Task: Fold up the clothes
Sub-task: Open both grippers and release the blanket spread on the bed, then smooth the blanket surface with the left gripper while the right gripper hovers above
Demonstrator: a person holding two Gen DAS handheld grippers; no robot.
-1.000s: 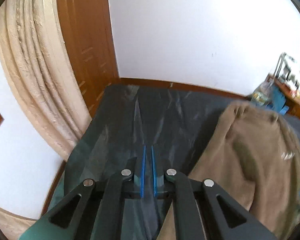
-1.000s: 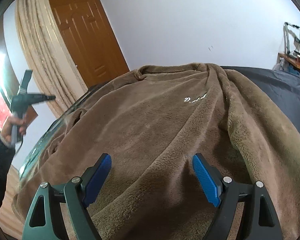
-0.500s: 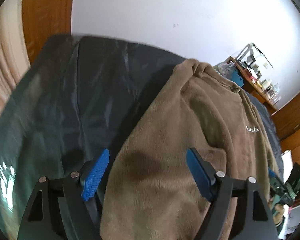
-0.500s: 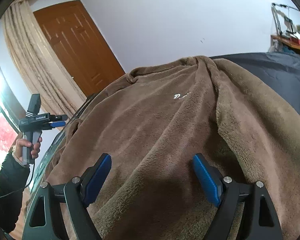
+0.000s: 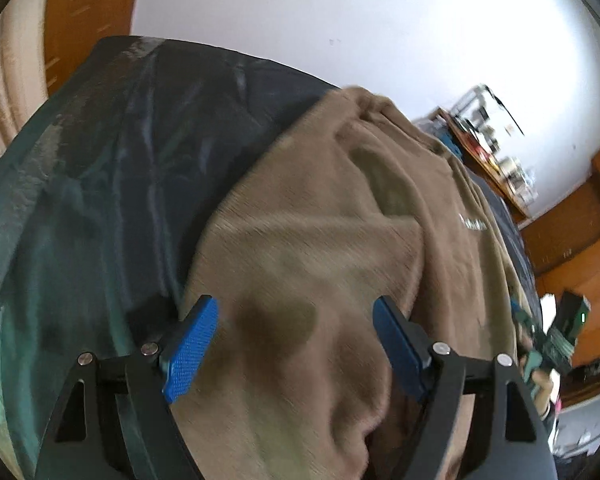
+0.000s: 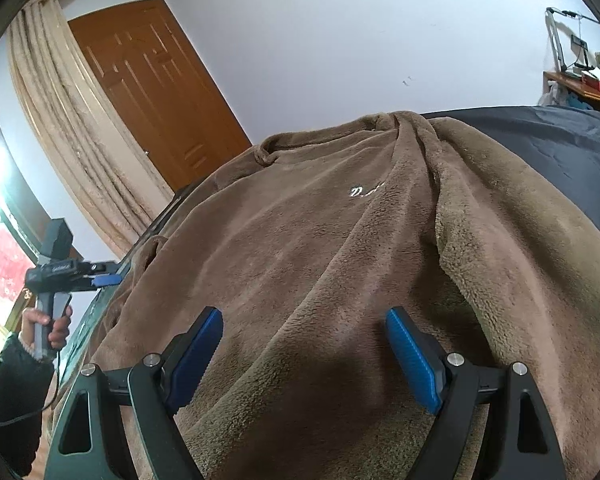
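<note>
A brown fleece sweatshirt with small white script on the chest lies spread front up on a dark sheet, collar at the far end. My right gripper hovers open over its near hem, nothing between the blue pads. In the left wrist view the sweatshirt fills the centre and right. My left gripper stands open above the garment's left side, beside the bare dark sheet. In the right wrist view, the left gripper shows at the far left, held by a person's hand.
A wooden door and a beige curtain stand behind the far left corner. A cluttered wooden shelf runs along the white wall at the right. The dark sheet's edge drops off at the left.
My left gripper went from shut to open, tipped downward and sank toward the sweatshirt's left side. The right gripper stayed almost where it was.
</note>
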